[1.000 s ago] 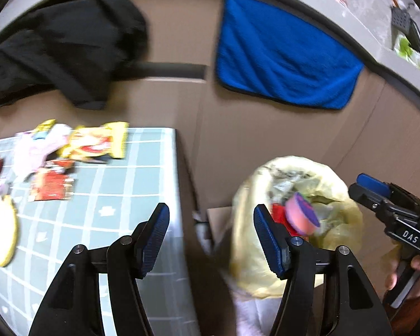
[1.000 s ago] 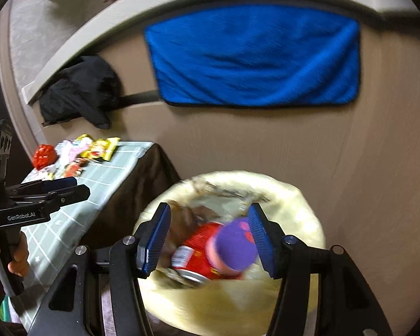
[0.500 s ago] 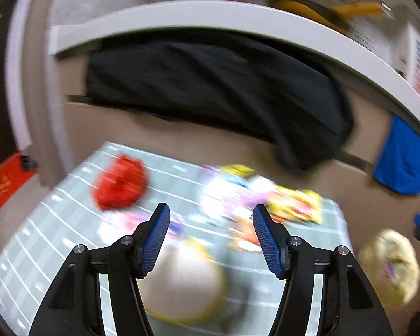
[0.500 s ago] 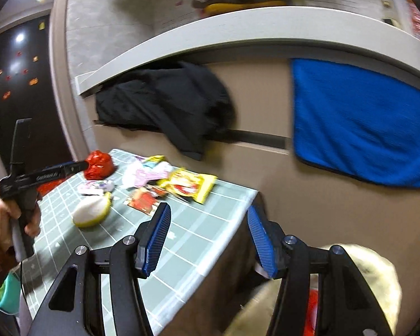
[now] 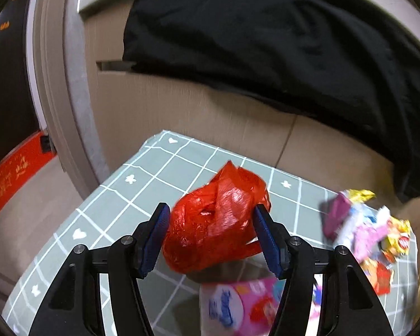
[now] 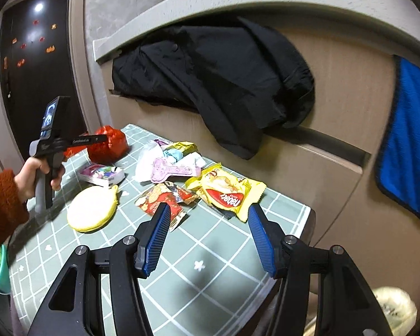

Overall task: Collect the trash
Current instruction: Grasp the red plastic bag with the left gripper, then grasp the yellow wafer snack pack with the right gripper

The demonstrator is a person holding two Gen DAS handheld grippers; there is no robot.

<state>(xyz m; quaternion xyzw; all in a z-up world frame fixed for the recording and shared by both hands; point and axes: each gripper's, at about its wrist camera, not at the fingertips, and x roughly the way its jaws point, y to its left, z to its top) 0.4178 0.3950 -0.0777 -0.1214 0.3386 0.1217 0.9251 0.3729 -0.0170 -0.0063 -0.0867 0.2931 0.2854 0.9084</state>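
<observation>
1. Both grippers have been swung away from the yellow-lined trash bin (image 6: 389, 308) and back over the checked green surface (image 6: 210, 266), so another pickup is judged next.
2. The left gripper (image 5: 210, 235) is framed around the crumpled red plastic bag (image 5: 218, 224); its jaws are wide, not yet pressing.
3. The right gripper (image 6: 207, 235) is held wide and empty before the yellow snack wrapper (image 6: 226, 193).
4. A pink tissue pack (image 5: 238, 305) is crowded beneath the bag.
</observation>
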